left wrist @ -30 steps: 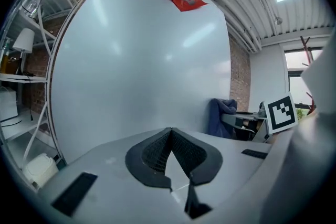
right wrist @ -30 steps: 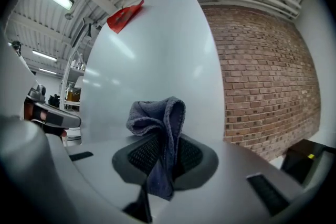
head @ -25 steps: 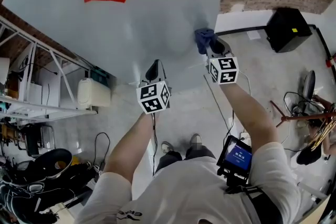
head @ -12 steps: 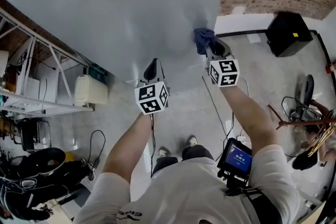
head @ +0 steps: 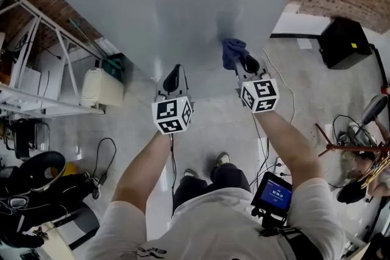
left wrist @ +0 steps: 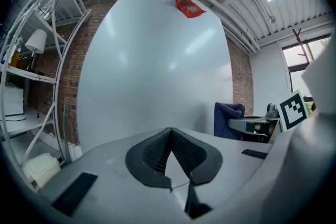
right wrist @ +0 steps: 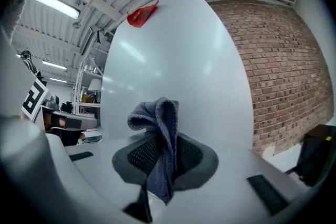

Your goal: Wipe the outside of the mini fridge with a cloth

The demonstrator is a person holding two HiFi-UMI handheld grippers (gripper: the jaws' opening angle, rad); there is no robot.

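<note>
Your right hand-held gripper (head: 245, 64) is pinching the cloth (head: 233, 52). In its own view the jaws are clamped on a fold, with a bunch standing up past the tips and a short tail hanging below. The bunch is up at the pale front of the fridge (head: 183, 3), low on the panel and towards its right edge. No view shows for sure whether it is touching or just off the surface.

Your left hand-held gripper (head: 173, 79) has its jaws pressed together with nothing between them. It points at the same panel, near the bottom and well to the left of the cloth.

The cloth looks like soft, limp terry: light, easily crushed, and likely to flop or fold back under a push. The present hold, across the middle of the fold, seems sound. If you take it up again, leave more cloth beyond the tips so that you get a broader pad.

The panel looks smooth, glossy and stiff, so the cloth should slide over it easily. Keep the pressure light so that the fabric meets the surface, not the hard jaw tips. Go gently near the red sticker (right wrist: 140, 16) high on the front, which may lift at its edges.
</note>
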